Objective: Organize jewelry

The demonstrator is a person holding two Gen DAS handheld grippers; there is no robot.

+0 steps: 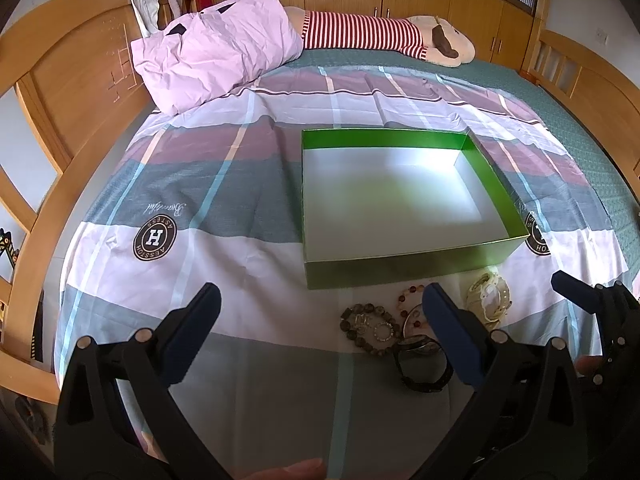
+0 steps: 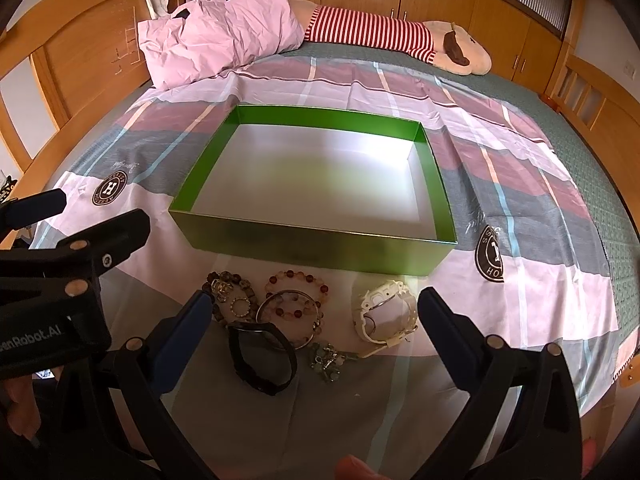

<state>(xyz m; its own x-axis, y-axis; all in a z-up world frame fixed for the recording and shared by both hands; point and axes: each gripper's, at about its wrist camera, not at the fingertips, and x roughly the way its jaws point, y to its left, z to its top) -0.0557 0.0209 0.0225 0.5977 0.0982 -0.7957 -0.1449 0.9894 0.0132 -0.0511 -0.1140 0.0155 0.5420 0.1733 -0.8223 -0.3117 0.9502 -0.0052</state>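
Note:
A green box with a bare white floor lies open on the bedspread; the left wrist view shows the same box. In front of it lies a jewelry pile: a dark bead bracelet, an amber bead bracelet, a metal bangle, a black watch, a white watch and a small charm piece. My right gripper hangs open just above the pile, holding nothing. My left gripper is open to the left of the pile, its right finger over the black watch.
A pink pillow and a striped plush toy lie at the far end of the bed. Wooden bed rails run along both sides. The other gripper shows at the left of the right wrist view.

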